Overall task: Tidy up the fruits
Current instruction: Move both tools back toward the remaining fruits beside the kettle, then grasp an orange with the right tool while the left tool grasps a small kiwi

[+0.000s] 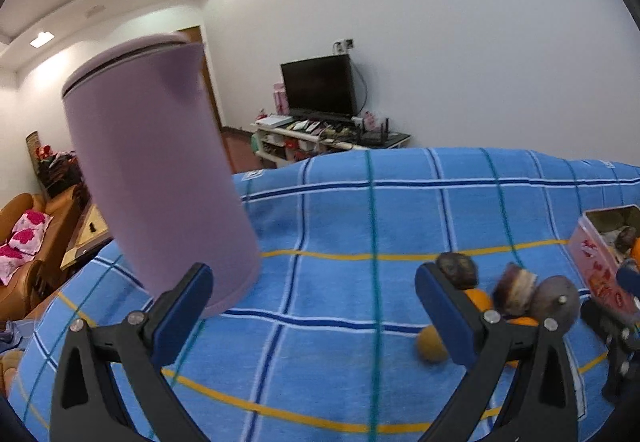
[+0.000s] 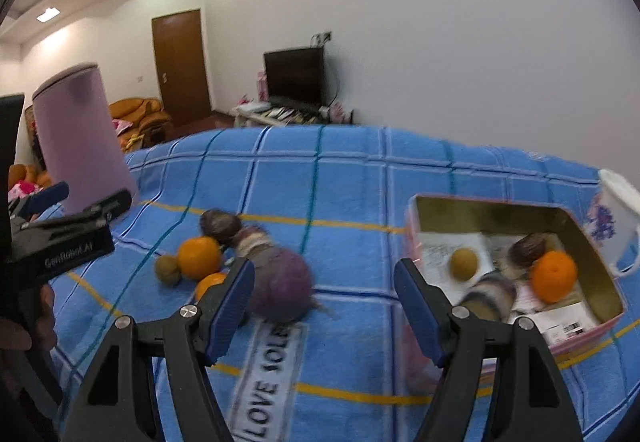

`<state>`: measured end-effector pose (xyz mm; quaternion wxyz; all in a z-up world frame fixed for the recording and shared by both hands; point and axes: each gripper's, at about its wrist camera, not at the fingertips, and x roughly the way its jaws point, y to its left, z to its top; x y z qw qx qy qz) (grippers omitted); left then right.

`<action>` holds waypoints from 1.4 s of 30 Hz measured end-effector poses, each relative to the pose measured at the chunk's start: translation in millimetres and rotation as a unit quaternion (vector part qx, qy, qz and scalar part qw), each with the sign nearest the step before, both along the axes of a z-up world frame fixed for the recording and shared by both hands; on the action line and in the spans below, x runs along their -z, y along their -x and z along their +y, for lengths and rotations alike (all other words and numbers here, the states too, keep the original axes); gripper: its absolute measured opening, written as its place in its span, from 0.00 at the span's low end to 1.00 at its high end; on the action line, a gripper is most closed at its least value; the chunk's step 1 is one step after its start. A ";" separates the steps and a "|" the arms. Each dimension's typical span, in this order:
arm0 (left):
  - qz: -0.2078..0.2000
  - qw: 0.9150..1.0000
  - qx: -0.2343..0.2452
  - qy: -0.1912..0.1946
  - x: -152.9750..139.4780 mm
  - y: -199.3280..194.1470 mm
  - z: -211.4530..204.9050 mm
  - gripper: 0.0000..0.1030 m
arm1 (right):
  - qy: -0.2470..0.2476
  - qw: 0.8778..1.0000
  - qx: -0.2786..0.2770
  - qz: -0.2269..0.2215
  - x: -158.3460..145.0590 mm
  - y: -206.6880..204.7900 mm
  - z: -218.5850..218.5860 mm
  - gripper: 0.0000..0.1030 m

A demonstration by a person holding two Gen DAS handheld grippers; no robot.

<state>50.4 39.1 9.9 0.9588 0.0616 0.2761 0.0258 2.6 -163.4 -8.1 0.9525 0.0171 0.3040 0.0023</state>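
Nearest to us in the right wrist view, the right gripper (image 2: 324, 308) has its blue-padded tongs spread wide with nothing between them, over the blue plaid cloth with yellow and dark stripes (image 2: 352, 178); a white label strip printed with dark letters (image 2: 266, 374) lies on the cloth at six o'clock. Just past the left pad, at about nine o'clock from the gap, sits a blurred round purple fruit (image 2: 282, 288), and beyond it, toward ten o'clock, we see a loose cluster: a round orange (image 2: 199, 257), a small brownish-green fruit (image 2: 168, 269) touching it, a second orange partly hidden by the pad (image 2: 210, 284), a striped brown fruit (image 2: 252, 240) and a dark brown round fruit (image 2: 220, 223). At two o'clock stands the open pink rectangular tin with a gold inside (image 2: 500, 208), holding an orange (image 2: 554, 276), a small yellow-green fruit (image 2: 464, 263), a dark brown fruit (image 2: 528, 248) and a blurred striped one (image 2: 490, 296) on printed papers. A white mug with a purple pattern (image 2: 616, 218) stands just beside the tin's far right corner. In the left wrist view, our left gripper (image 1: 314, 306) is likewise wide open and holds nothing; a tall lilac cylindrical container with a lid (image 1: 156, 178) stands at eleven o'clock, just behind its left pad. Farthest off, a black television (image 2: 295, 76) stands on a low cabinet against the white wall.
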 end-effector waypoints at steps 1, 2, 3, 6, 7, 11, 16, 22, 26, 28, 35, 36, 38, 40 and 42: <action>0.004 1.000 -0.002 0.000 0.0 -2.0 4.0 1.00 | -0.010 1.000 -0.010 0.012 2.9 -1.9 4.6 0.71; 0.011 1.000 -0.004 -0.002 0.4 -4.0 8.4 1.00 | -0.016 1.000 -0.018 0.019 4.6 -2.6 9.0 0.71; 0.014 1.000 -0.007 -0.004 0.8 -5.2 11.4 1.00 | -0.019 0.999 -0.024 0.023 4.6 -2.6 13.6 0.71; 0.023 1.000 -0.011 -0.011 1.7 -8.1 20.6 1.00 | -0.024 0.998 -0.048 0.039 8.3 -4.4 29.8 0.70; 0.024 1.000 -0.010 -0.011 2.3 -7.8 23.0 1.00 | -0.027 0.997 -0.058 0.049 10.4 -6.9 36.4 0.69; 0.030 1.000 0.000 -0.008 3.9 -7.9 25.2 1.00 | -0.006 0.996 -0.066 0.060 12.5 -13.2 53.8 0.68; 0.033 0.999 0.009 -0.015 3.1 -6.7 22.6 1.00 | -0.010 0.994 -0.076 0.074 9.6 -7.9 60.1 0.53; 0.033 0.999 0.019 -0.018 2.1 -5.5 20.4 0.99 | -0.023 0.991 -0.094 0.093 17.2 -8.6 66.9 0.53; 0.037 0.999 0.029 -0.022 3.0 -4.9 18.4 0.99 | -0.004 0.992 -0.087 0.089 16.7 -21.9 71.5 0.53; 0.039 0.998 0.033 -0.025 3.5 -4.8 17.7 0.99 | 0.000 0.992 -0.084 0.091 16.6 -29.0 72.0 0.53; 0.051 0.997 0.043 -0.032 7.1 -7.7 15.0 0.99 | -0.005 0.988 -0.090 0.127 29.3 -53.7 73.0 0.53; 0.053 0.997 0.049 -0.032 7.8 -7.6 13.6 0.99 | -0.007 0.986 -0.093 0.135 31.6 -57.0 73.7 0.53; 0.056 0.996 0.061 -0.033 9.2 -7.0 10.3 0.99 | -0.008 0.985 -0.099 0.138 32.7 -61.0 75.4 0.53; 0.059 0.995 0.073 -0.039 10.7 -5.7 6.5 0.99 | -0.011 0.985 -0.102 0.140 34.2 -62.4 76.3 0.51; 0.062 0.993 0.085 -0.048 12.3 -4.5 3.1 0.99 | -0.010 0.985 -0.102 0.139 34.2 -61.7 75.7 0.42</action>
